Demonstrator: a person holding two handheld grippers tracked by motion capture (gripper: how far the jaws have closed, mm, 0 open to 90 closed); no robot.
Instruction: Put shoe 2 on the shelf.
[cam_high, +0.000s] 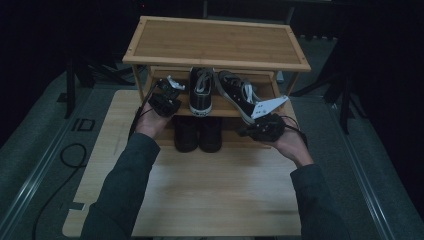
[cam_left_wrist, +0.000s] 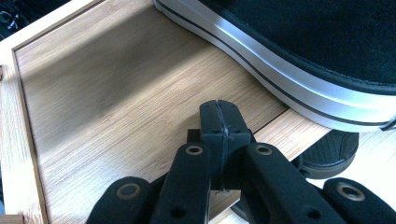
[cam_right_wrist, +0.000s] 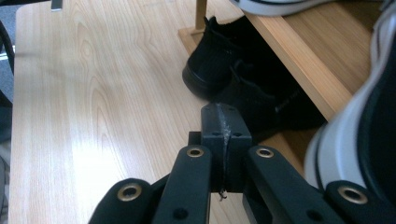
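Observation:
A bamboo shoe rack (cam_high: 215, 60) stands on the wooden table (cam_high: 200, 190). Two black sneakers with white soles sit on its middle shelf, one straight (cam_high: 201, 92) and one angled (cam_high: 237, 95). A pair of black shoes (cam_high: 197, 132) stands underneath. My left gripper (cam_high: 167, 90) is at the left end of that shelf, shut and empty (cam_left_wrist: 219, 116), just over the shelf board (cam_left_wrist: 116, 93) beside a sneaker's sole (cam_left_wrist: 280, 70). My right gripper (cam_high: 244, 132) hangs in front of the rack's right side, shut on nothing (cam_right_wrist: 219, 123). It points across the black shoes (cam_right_wrist: 243, 79), with the angled sneaker (cam_right_wrist: 341, 140) close on its right.
The rack's top shelf (cam_high: 215, 40) is bare. A wide stretch of table lies between the rack and the person's sleeves (cam_high: 120, 190). A black cable (cam_high: 70, 155) loops on the grey floor to the left. Dark stands flank the rack on both sides.

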